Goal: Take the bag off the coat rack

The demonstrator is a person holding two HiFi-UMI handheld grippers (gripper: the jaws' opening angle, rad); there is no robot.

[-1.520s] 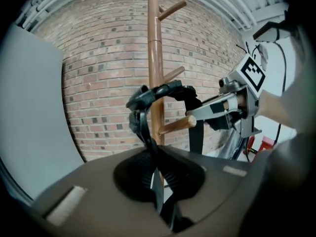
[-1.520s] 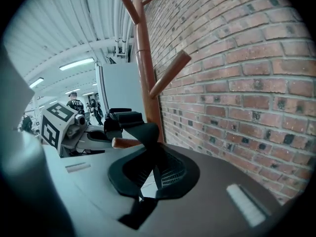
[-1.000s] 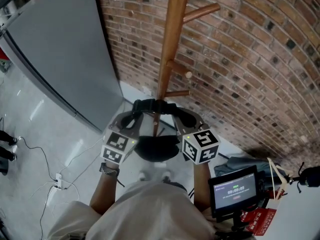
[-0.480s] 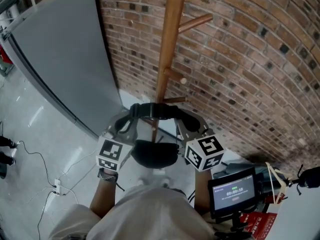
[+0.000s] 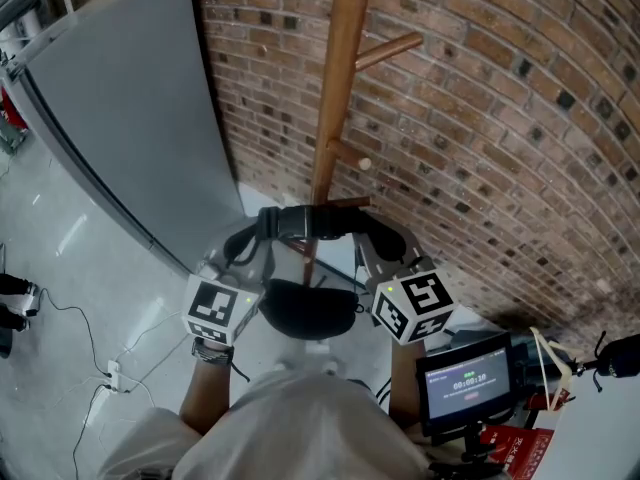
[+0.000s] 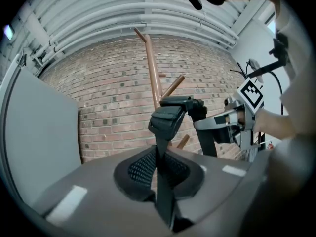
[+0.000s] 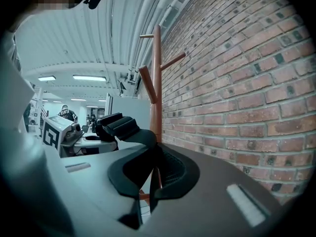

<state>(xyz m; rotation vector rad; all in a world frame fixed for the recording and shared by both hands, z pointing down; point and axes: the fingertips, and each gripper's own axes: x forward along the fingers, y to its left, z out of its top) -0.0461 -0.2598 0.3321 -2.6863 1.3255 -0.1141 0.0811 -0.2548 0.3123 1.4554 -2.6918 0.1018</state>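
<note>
A black bag [image 5: 305, 308] hangs by its black strap [image 5: 310, 222] in front of the wooden coat rack [image 5: 340, 88]. The strap arches just under a short peg [image 5: 345, 203]; I cannot tell whether it still rests on that peg. My left gripper [image 5: 250, 253] is shut on the strap's left end and my right gripper [image 5: 372, 253] on its right end. In the left gripper view the strap [image 6: 165, 181] runs up out of the closed jaws to its padded part [image 6: 168, 117]. The right gripper view shows the strap [image 7: 150, 181] pinched the same way beside the rack pole [image 7: 157, 83].
A brick wall [image 5: 500, 118] stands right behind the rack and a grey panel [image 5: 120, 98] leans at the left. A small screen on a stand [image 5: 468, 383] sits at the lower right. Cables [image 5: 110, 368] lie on the pale floor at the left.
Both grippers have risen with the strap between them. The strap's arch has come up closer to the short peg and the bag body hangs higher.
</note>
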